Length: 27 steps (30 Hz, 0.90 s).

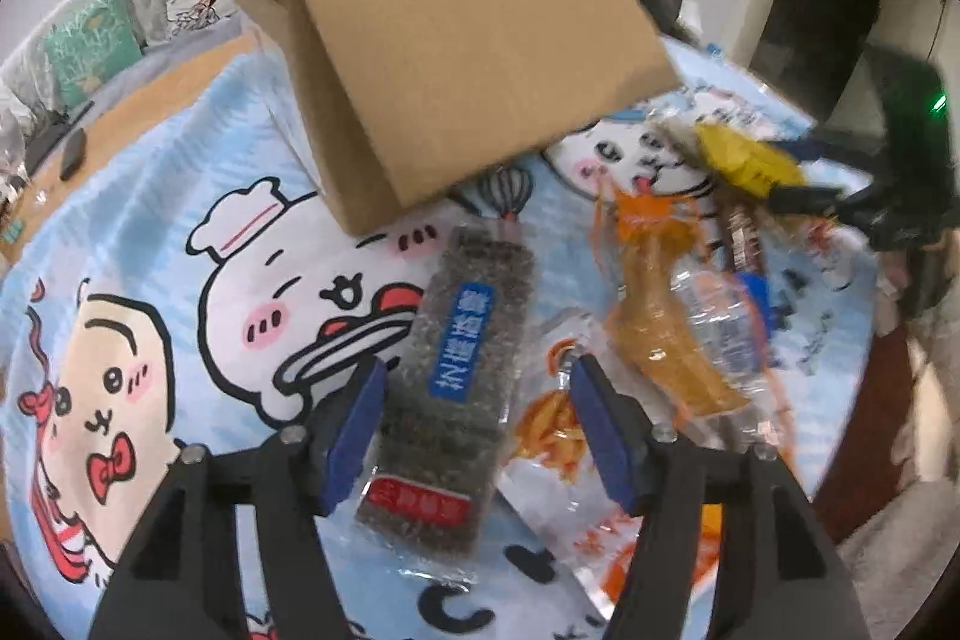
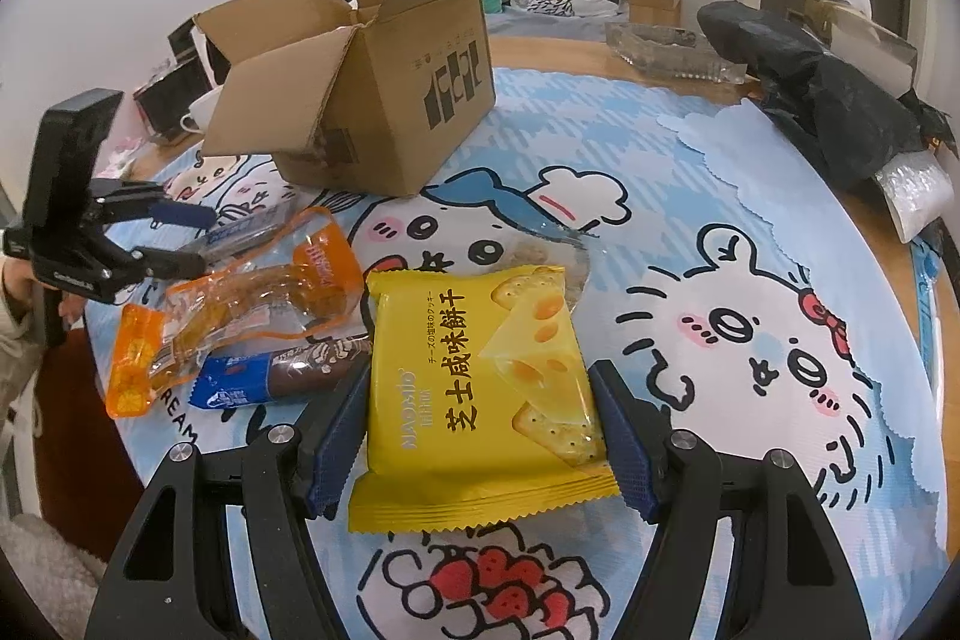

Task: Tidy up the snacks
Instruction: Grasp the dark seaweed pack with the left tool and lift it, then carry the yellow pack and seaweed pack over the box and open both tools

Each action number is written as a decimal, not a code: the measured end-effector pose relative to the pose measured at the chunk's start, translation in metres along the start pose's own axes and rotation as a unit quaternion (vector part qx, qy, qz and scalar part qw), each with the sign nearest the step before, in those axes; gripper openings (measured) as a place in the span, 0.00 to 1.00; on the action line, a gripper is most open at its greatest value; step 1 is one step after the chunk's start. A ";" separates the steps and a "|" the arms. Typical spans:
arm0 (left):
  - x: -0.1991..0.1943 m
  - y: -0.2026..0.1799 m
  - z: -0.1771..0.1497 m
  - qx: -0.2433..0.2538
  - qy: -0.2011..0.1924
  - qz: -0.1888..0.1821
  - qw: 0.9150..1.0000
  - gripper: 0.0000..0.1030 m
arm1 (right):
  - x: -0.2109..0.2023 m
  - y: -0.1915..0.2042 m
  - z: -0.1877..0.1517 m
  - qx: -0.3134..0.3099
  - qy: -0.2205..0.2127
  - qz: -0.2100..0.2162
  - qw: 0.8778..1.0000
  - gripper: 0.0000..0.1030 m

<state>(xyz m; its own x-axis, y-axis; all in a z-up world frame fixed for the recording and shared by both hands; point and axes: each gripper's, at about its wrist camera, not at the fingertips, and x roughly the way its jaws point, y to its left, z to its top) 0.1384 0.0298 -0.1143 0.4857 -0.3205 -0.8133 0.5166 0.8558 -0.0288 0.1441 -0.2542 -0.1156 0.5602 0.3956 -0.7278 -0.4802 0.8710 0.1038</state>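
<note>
Right wrist view: yellow cracker packet point(image 2: 480, 388) lies on the bench between the wide right tongs point(image 2: 480, 451), not yet gripped. Left tongs point(image 1: 474, 436), also wide, straddle a dark seed bar point(image 1: 459, 382). Next: squeeze, lift toward the cardboard box point(image 2: 372, 88).

Table point(image 2: 606, 46): cartoon cloth point(image 2: 750, 196), cardboard box point(image 2: 384, 112), snack packs point(image 2: 240, 304).
</note>
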 end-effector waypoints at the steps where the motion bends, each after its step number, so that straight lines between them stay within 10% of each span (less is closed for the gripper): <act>1: 0.000 -0.001 0.000 -0.001 -0.005 0.007 1.000 0.50 | 0.000 0.000 0.000 0.000 0.000 0.000 1.000 0.66; 15: -0.029 0.018 -0.021 -0.059 -0.025 0.015 0.998 0.38 | -0.015 0.009 0.004 0.003 -0.019 0.017 1.000 0.66; 27: -0.121 -0.001 -0.024 -0.057 -0.121 0.024 0.991 0.38 | -0.060 0.049 0.032 -0.021 -0.084 0.066 0.994 0.66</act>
<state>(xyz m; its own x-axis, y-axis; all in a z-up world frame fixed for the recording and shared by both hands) 0.0624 0.0774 -0.0295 0.6705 -0.3544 -0.6518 0.4126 0.9082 -0.0693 0.1089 -0.2256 -0.0453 0.5938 0.5517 -0.5857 -0.5828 0.7967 0.1597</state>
